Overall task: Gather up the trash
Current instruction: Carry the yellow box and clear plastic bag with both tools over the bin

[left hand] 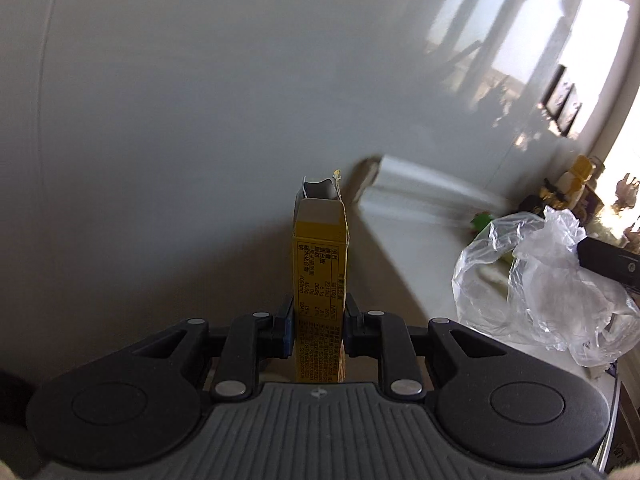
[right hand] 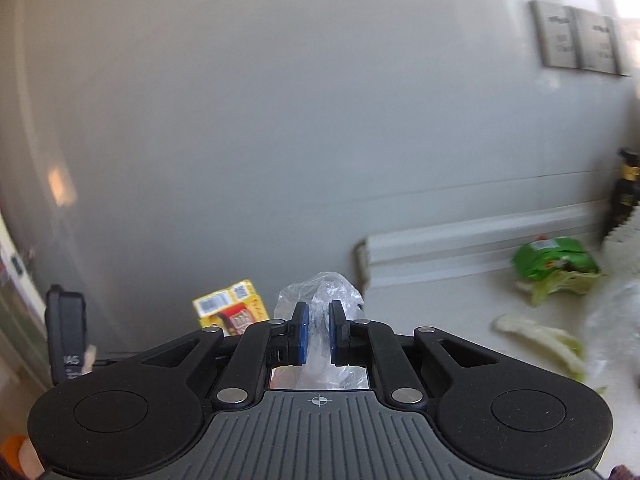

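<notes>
My left gripper (left hand: 319, 320) is shut on a yellow carton (left hand: 320, 256) with a torn-open top, held upright in the air in front of a pale wall. The same yellow carton (right hand: 230, 308) shows at lower left in the right wrist view. My right gripper (right hand: 319, 330) is shut on a clear plastic bag (right hand: 320, 292), whose crumpled top sticks up between the fingers. In the left wrist view the clear plastic bag (left hand: 540, 280) hangs open over the counter at right, with the other gripper (left hand: 608, 260) partly visible at its far side.
A white counter (right hand: 460, 300) runs along the wall. On it lie a green snack wrapper (right hand: 556, 258), lettuce leaves (right hand: 540, 336) and a dark bottle (right hand: 624, 196). A white ledge (right hand: 460, 240) runs along the wall. Wall sockets (right hand: 576, 40) sit upper right.
</notes>
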`<state>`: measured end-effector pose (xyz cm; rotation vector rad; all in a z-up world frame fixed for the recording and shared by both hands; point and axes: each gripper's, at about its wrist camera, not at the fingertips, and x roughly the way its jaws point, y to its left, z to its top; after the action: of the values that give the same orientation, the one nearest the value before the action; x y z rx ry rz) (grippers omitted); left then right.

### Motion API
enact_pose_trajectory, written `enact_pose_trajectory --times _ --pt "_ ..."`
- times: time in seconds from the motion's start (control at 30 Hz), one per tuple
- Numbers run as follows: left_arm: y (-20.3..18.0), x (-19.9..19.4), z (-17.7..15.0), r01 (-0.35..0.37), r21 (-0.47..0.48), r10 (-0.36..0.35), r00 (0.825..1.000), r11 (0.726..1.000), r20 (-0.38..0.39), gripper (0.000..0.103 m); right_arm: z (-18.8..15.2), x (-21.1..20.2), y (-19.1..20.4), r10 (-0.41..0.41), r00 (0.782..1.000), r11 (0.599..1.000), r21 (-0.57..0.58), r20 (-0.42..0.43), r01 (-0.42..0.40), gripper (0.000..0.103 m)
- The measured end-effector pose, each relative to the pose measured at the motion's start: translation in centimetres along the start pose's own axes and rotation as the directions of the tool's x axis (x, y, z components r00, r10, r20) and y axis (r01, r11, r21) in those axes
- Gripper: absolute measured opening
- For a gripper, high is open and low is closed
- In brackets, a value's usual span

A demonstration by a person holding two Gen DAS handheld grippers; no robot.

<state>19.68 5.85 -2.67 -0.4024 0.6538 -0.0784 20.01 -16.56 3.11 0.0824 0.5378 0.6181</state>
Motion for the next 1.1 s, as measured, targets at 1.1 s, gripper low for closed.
enact_pose_trajectory --times 1.1 --pt "8.8 12.0 -9.2 -0.267 -0.07 0.227 0.909 0.961 -0.348 0.02 -11.4 14.6 7.6 -0.109 0.897 0.959 -0.283 -0.428 -0.018 0.012"
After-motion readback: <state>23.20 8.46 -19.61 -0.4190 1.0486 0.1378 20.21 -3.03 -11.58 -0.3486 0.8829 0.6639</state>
